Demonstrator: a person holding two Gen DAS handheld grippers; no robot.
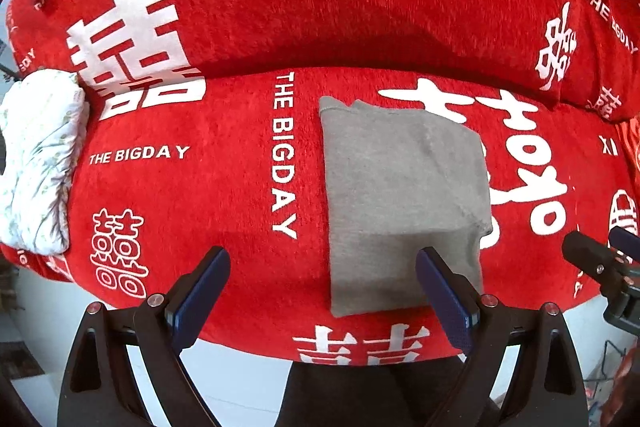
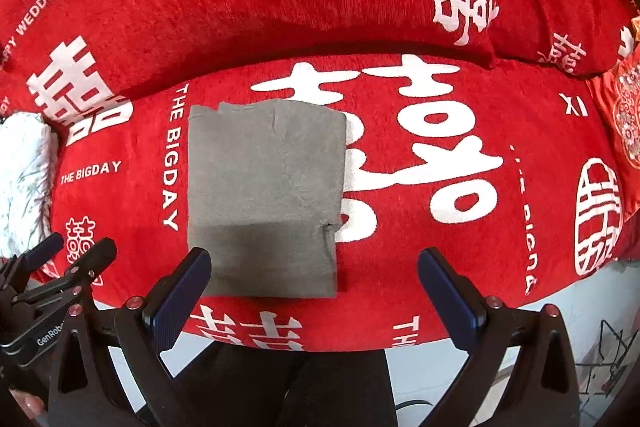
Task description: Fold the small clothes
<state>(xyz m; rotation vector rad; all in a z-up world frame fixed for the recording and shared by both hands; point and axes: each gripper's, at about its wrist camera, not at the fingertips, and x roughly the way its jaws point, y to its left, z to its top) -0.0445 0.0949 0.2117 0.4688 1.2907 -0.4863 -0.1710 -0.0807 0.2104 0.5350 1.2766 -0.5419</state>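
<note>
Grey garment (image 1: 404,203) folded into rectangle on red cover (image 1: 240,187) | fold looks done | left gripper (image 1: 322,291), right gripper (image 2: 314,291) both spread, empty

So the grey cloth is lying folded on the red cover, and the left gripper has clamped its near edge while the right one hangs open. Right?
Not quite. The left gripper is open too, holding nothing, as the left wrist view shows. The grey cloth does lie folded on the red cover, and the right gripper hangs open.
</note>
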